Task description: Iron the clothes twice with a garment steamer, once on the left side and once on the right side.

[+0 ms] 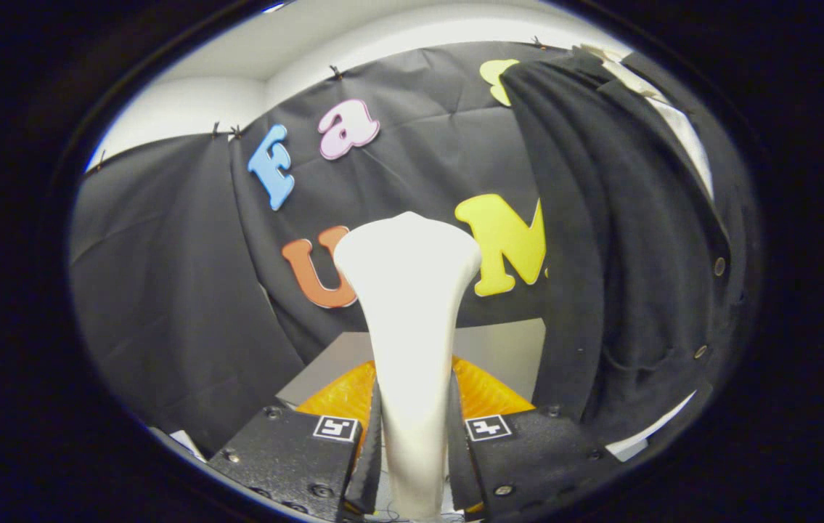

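Starting at the left, we see only the booth's black cloth, nothing to catch on. In the middle our gripper (412, 454) pinches the white steamer (409, 305) by its neck, both fingers pressed against it, head flaring upward. To the right hangs the dark garment (622, 240), near but apart from the head. We judge the smooth neck could slip or twist as we swing across, so the head would meet the cloth askew.

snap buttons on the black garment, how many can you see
2. One snap button on the black garment, one lower; folds may hide more. The gripper is shut on the white steamer, left of the garment.
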Demonstrator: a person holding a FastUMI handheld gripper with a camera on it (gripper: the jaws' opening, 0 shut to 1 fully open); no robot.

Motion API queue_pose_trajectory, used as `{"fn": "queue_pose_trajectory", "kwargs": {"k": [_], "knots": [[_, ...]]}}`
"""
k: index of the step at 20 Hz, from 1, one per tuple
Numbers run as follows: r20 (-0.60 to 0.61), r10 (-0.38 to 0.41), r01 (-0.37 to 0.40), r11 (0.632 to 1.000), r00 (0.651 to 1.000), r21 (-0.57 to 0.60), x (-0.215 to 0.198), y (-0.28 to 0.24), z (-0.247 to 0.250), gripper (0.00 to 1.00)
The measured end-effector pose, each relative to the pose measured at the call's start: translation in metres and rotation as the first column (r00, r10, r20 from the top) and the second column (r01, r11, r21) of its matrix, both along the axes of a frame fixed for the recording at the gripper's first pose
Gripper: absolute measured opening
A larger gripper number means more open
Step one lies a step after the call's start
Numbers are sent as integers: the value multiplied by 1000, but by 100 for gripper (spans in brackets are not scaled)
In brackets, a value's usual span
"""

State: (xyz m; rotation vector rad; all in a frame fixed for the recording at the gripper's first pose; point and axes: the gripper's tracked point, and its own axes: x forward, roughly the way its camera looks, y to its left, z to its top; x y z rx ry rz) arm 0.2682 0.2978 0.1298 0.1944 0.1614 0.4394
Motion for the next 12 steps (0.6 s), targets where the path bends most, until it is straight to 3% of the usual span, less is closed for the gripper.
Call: {"fn": "queue_pose_trajectory", "kwargs": {"k": [7, 12], "knots": [[134, -120, 112, 992, 984, 65, -79, -93, 52, 41], [164, -196, 179, 978, 967, 111, -98, -164, 74, 40]]}}
